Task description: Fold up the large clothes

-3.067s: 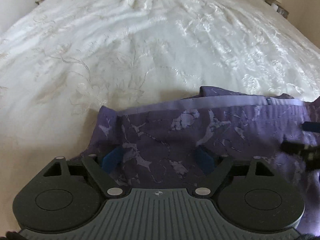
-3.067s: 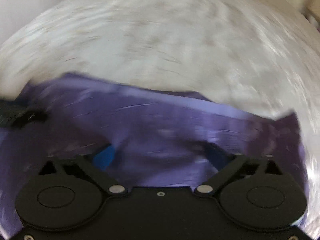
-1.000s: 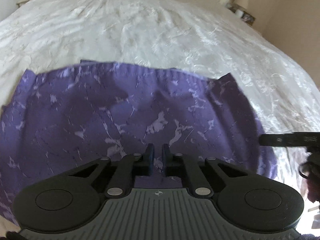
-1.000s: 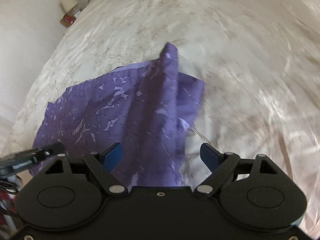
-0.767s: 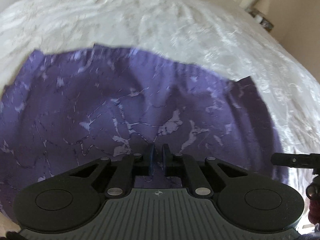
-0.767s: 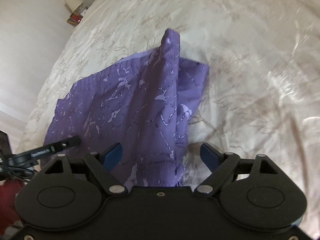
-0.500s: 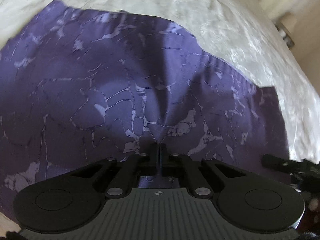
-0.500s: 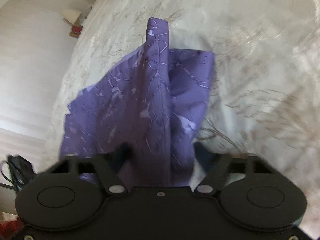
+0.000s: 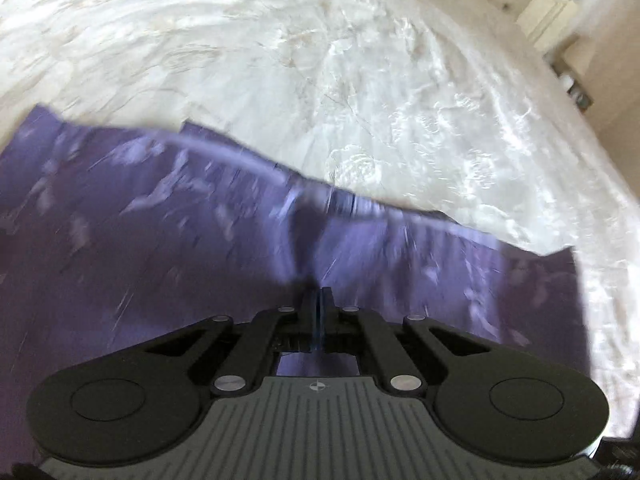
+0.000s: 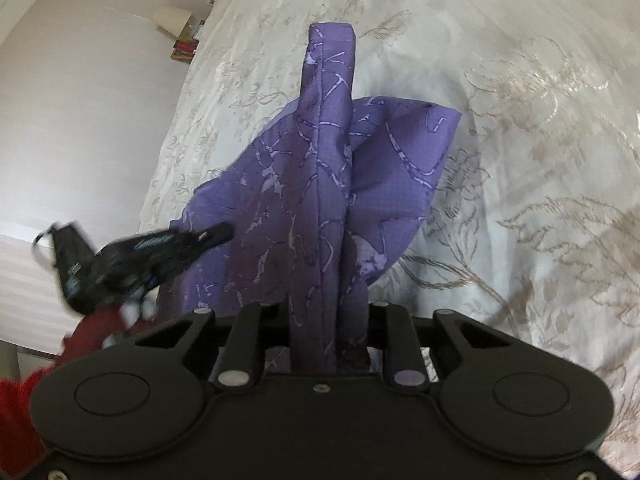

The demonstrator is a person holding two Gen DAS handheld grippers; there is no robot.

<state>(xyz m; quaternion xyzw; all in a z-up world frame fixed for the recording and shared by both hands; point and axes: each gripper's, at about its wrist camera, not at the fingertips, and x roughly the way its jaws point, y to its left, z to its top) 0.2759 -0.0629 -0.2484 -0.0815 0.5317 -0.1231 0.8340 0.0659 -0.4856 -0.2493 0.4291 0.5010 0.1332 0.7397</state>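
A purple patterned garment [image 9: 160, 232] lies on a white embroidered bedspread [image 9: 320, 60]. My left gripper [image 9: 318, 300] is shut on the garment's near edge, with the cloth pulled into a ridge in front of the fingertips. My right gripper [image 10: 328, 320] is shut on a bunched fold of the same garment [image 10: 328, 184], which rises from the jaws and hangs in a raised ridge over the bedspread [image 10: 520, 120]. The left gripper also shows in the right wrist view [image 10: 216, 234], at the garment's left side.
A pale wall is on the left of the right wrist view, with a lamp [image 10: 172, 20] and small items by the bed's far corner. A cream headboard [image 9: 552, 12] and nightstand stand at the top right of the left wrist view.
Both grippers have closed on the garment; the right one was open a second ago. The cloth has been lifted, and its far edge has pulled nearer in the left wrist view.
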